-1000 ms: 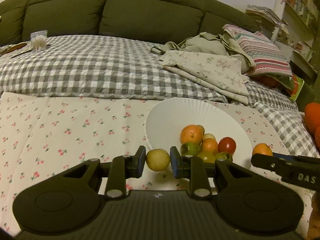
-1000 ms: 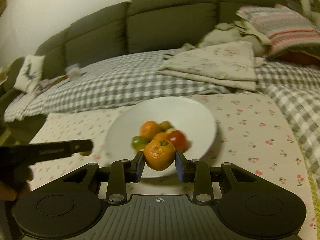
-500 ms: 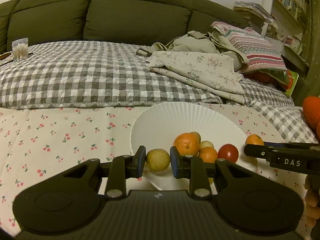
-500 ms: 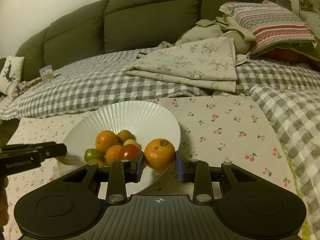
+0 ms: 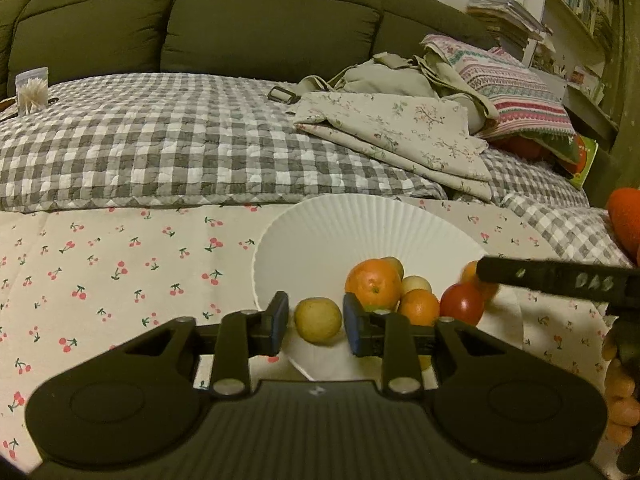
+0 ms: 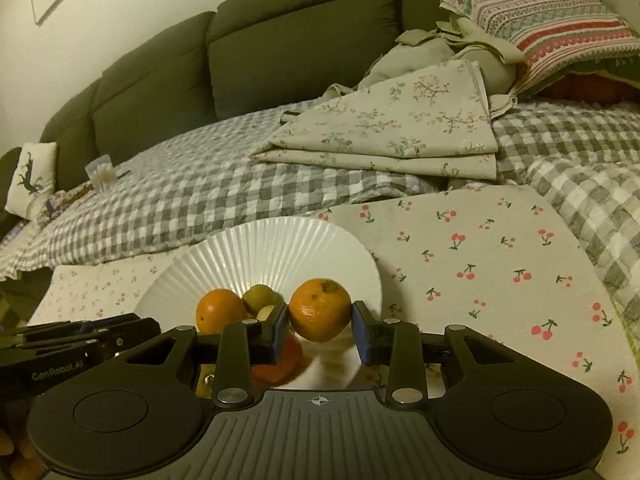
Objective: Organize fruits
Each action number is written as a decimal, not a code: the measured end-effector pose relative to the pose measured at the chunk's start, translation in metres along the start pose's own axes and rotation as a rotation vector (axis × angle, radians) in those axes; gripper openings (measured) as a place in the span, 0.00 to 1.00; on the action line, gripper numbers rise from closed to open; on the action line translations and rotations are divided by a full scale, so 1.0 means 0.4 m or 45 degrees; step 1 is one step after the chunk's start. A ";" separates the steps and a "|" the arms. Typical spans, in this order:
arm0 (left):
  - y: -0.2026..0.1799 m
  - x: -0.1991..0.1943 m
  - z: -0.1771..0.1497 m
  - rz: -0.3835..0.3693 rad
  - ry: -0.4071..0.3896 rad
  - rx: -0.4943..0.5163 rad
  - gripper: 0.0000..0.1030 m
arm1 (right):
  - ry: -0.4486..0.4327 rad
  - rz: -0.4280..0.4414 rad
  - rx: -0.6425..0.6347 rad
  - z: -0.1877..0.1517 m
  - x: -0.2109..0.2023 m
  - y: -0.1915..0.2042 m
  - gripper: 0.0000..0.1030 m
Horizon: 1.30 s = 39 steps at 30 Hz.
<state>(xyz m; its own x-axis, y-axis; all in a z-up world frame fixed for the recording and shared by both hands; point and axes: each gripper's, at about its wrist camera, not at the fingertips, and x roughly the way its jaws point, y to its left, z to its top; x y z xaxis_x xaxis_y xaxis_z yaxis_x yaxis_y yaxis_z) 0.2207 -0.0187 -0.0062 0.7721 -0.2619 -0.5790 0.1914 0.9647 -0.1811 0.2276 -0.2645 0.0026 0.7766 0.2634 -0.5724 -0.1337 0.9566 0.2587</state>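
**A:** Which step is this?

**B:** The drop-off, I'd say. Both fruits are over the white plate that lies on the cherry-print cloth, beside the small pile of fruit already on it.

**A:** And the left hand-held gripper?

**B:** Its jaws have just been opening. The yellow-green fruit sits between them at the plate's near rim, with a sliver of gap on each side, so it looks released.

**A:** The right hand-held gripper?

**B:** Also just opened a little. The orange is between its pads; there's a gap at the right pad, and the left pad is at its skin or nearly so. Not clamped.

**A:** Next?

**B:** Probably spread both wider and draw back gently, so neither fruit rolls off the plate.
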 end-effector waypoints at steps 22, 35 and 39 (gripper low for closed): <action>-0.038 -0.218 -0.036 0.156 0.056 -0.022 0.64 | -0.046 0.099 0.061 -0.021 -0.175 0.094 0.60; -0.108 -0.400 -0.129 0.265 0.071 0.023 0.87 | -0.034 0.134 -0.004 -0.117 -0.378 0.197 0.68; -0.116 -0.437 -0.156 0.280 0.066 0.014 0.90 | -0.054 0.101 -0.052 -0.153 -0.428 0.219 0.72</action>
<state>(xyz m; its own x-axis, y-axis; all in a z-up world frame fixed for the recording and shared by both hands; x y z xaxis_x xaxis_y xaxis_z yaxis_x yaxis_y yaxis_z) 0.0390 -0.0195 0.0540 0.7636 -0.0463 -0.6440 0.0288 0.9989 -0.0377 0.0452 -0.2182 0.0756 0.7877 0.3337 -0.5178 -0.2202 0.9375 0.2693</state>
